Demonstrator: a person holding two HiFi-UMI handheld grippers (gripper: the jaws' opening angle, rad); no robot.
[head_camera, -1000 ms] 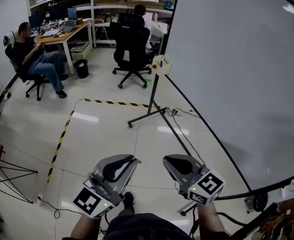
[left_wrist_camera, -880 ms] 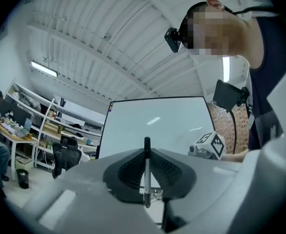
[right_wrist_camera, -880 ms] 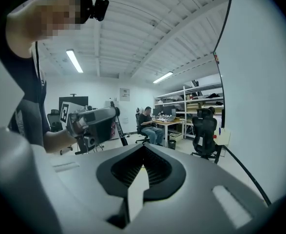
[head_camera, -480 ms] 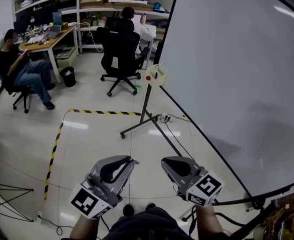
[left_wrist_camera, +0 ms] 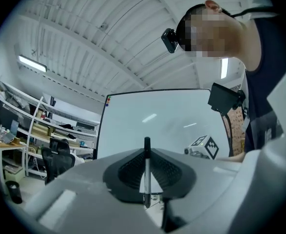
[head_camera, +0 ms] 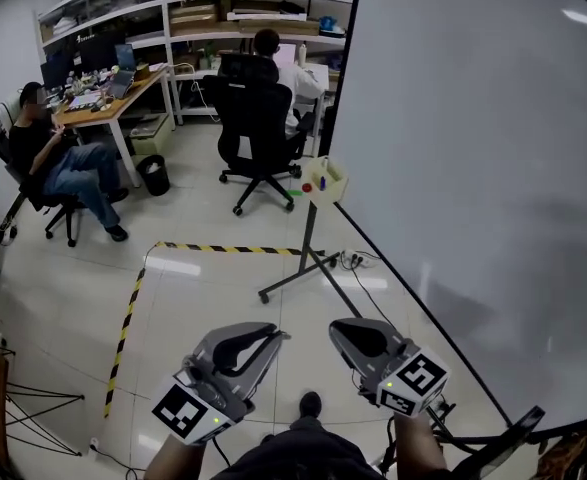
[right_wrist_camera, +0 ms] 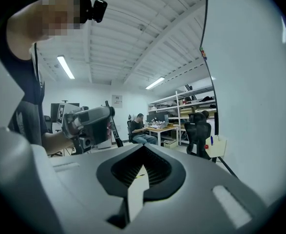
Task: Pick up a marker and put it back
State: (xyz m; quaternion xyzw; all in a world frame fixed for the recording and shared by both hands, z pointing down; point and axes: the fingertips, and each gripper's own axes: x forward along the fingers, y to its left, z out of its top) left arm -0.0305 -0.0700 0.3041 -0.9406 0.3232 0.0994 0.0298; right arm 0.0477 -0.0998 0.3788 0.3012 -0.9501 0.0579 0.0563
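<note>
A thin black marker (left_wrist_camera: 146, 169) stands upright between the jaws of my left gripper (left_wrist_camera: 146, 152), which is shut on it. In the head view the left gripper (head_camera: 270, 334) is low in the picture, held over the floor. Beside it the right gripper (head_camera: 337, 326) is held at the same height; in its own view the right gripper (right_wrist_camera: 143, 148) has its jaws together with nothing in them. A pale marker holder (head_camera: 326, 178) with coloured markers hangs at the left edge of the big whiteboard (head_camera: 473, 168), well ahead of both grippers. The holder (right_wrist_camera: 216, 147) also shows in the right gripper view.
The whiteboard's stand legs (head_camera: 298, 273) and a power strip (head_camera: 354, 259) lie on the floor ahead. Yellow-black tape (head_camera: 125, 328) marks the floor at left. Two people sit at desks (head_camera: 113, 88) at the back; a black office chair (head_camera: 257, 133) is near the holder.
The holder and the whiteboard stand have come nearer and lower in the head view. Both grippers keep their places in the picture, the left still shut on the marker.
</note>
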